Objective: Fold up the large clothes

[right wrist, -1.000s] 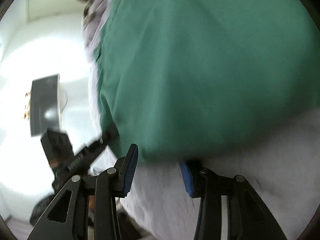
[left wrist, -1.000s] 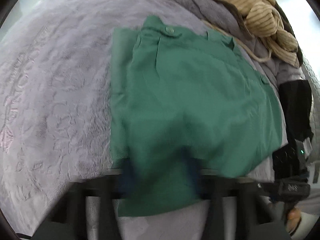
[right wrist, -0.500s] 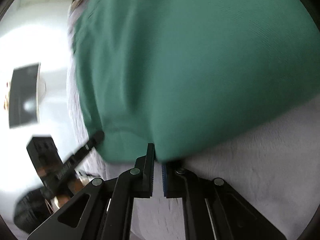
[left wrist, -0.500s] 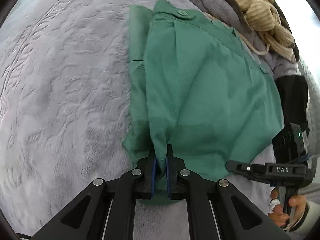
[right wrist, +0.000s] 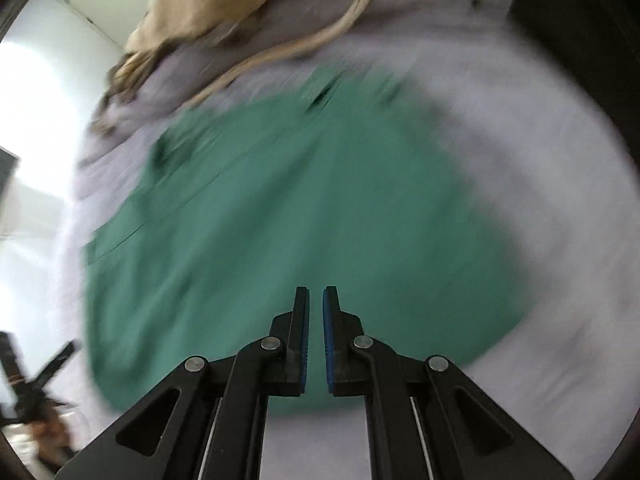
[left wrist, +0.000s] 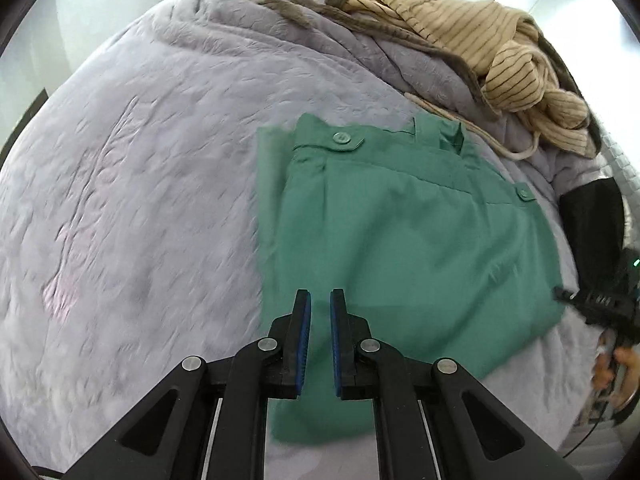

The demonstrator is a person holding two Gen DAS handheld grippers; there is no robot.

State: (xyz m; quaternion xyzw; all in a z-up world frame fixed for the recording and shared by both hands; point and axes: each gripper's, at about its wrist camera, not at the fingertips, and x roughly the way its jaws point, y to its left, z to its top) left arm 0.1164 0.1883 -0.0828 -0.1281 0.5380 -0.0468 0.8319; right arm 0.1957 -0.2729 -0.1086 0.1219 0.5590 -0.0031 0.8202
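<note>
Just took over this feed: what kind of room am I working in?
Most likely a bedroom: the green garment lies on a lilac quilted bedspread, with a striped beige garment heaped at its far edge, pale walls behind.

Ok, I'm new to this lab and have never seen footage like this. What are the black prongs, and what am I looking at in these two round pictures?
There is no robot here. A person holds a two-finger gripper in each hand, and a fisheye camera on each one looks along its fingers. One picture is from the left gripper. The other, which is blurred, is from the right gripper. Both sets of jaws are shut, and nothing shows between them. Below them lies a green garment, folded over itself with its buttons showing, on a lilac quilted blanket. A beige striped garment is heaped at the far edge.
</note>
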